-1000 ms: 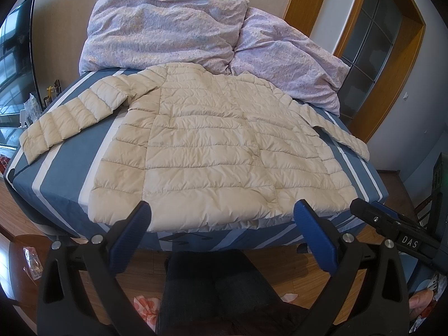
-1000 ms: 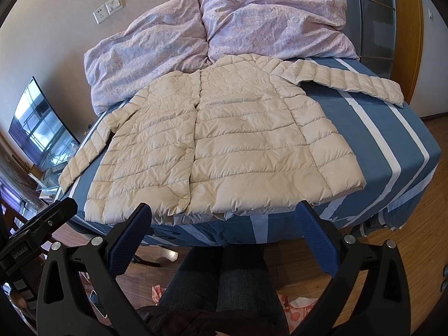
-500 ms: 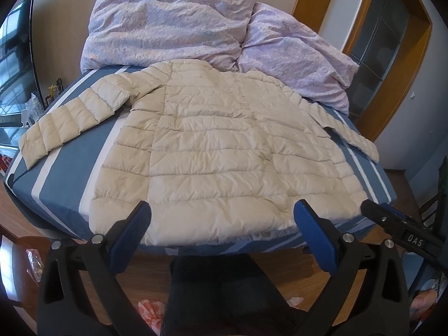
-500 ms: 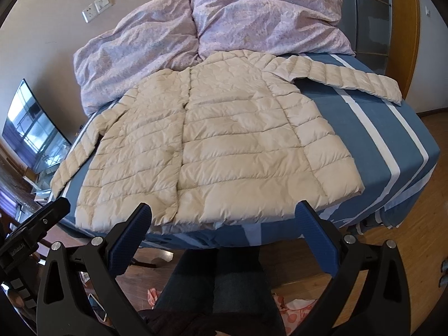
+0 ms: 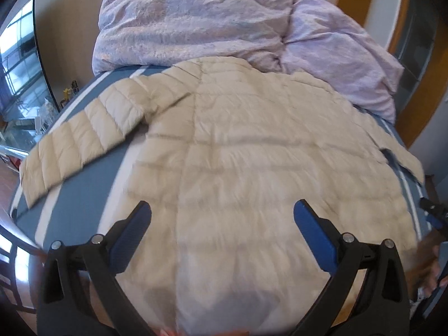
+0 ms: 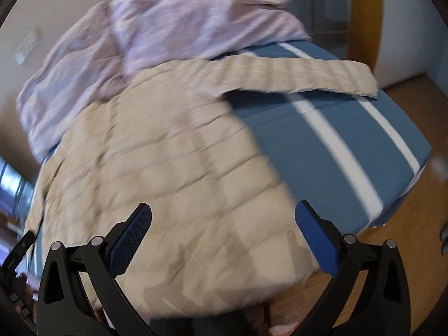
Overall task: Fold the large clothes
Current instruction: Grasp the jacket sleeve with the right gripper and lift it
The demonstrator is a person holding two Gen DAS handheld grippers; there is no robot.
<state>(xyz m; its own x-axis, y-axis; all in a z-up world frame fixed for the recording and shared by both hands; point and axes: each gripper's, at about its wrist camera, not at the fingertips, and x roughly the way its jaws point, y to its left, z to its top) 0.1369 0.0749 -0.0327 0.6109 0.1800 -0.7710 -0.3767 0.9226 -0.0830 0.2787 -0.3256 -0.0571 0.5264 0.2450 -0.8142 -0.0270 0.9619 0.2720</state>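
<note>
A cream quilted puffer jacket (image 5: 238, 162) lies spread flat on a blue bed with white stripes (image 5: 84, 196), both sleeves stretched out to the sides. My left gripper (image 5: 221, 224) is open and empty, hovering over the jacket's lower hem. In the right wrist view the jacket (image 6: 173, 173) fills the middle, its right sleeve (image 6: 294, 75) lying across the sheet. My right gripper (image 6: 222, 224) is open and empty above the lower right part of the jacket. Both views are motion-blurred.
A crumpled lilac duvet (image 5: 210, 25) is piled at the head of the bed, also in the right wrist view (image 6: 168, 28). A TV screen (image 5: 19, 64) stands at the left. Wooden floor (image 6: 406, 252) lies past the bed's right edge (image 6: 420, 165).
Both grippers have moved forward and down from in front of the bed to over the jacket's hem area. Both stay open. The jacket has not moved.
</note>
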